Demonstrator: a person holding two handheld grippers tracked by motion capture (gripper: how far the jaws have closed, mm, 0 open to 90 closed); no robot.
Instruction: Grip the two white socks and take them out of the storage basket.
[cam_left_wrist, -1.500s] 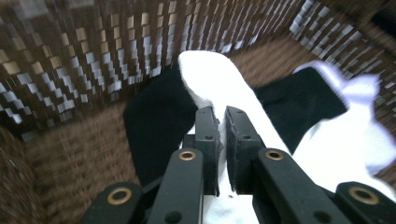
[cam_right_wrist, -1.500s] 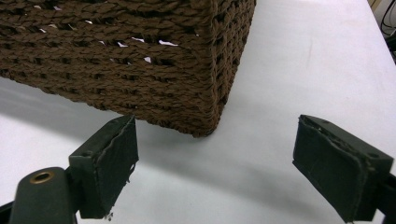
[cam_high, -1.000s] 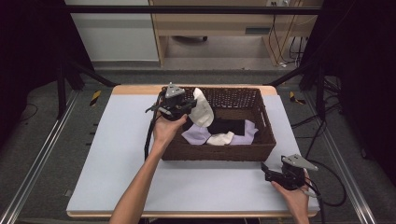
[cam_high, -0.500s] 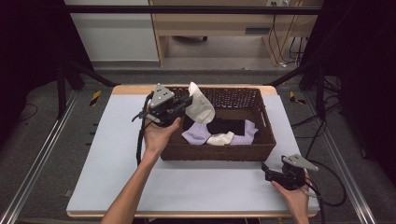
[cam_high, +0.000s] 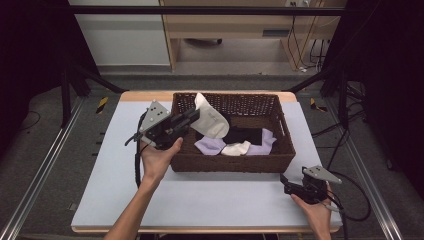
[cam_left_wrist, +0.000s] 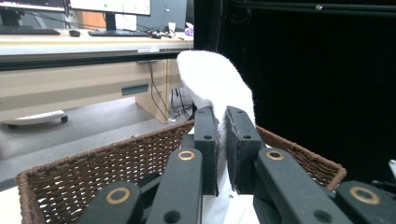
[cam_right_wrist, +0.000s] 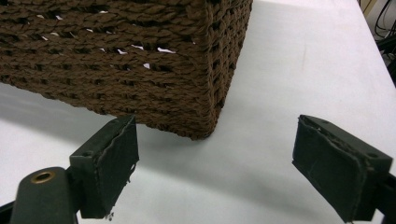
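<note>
The left claw (cam_high: 192, 119) is clamped on a white sock (cam_high: 210, 120), its 2 jaws pressed tight against the fabric. In the left gripper view the sock (cam_left_wrist: 212, 84) stands up past the jaw tips and a fold of it runs down between the pads. The claw holds the sock in the air above the near-left corner of the brown wicker basket (cam_high: 227, 164), with the sock's free end hanging just ahead of the claw, over the basket's inside. The person's left hand (cam_high: 159, 157) grips the claw's body from below, beside the basket's left wall.

Ahead of and below the left claw, inside the basket, lie a lilac cloth (cam_high: 212, 146) and another small white sock (cam_high: 237, 148), touching each other on the dark bottom.

The right claw (cam_high: 286, 181) rests low on the white table (cam_high: 100, 165), well apart from the left claw, just off the basket's near-right corner. Its 2 jaws stand wide apart with nothing between them; in the right gripper view the basket's corner (cam_right_wrist: 219, 93) lies just ahead of the gap, apart from both pads.
</note>
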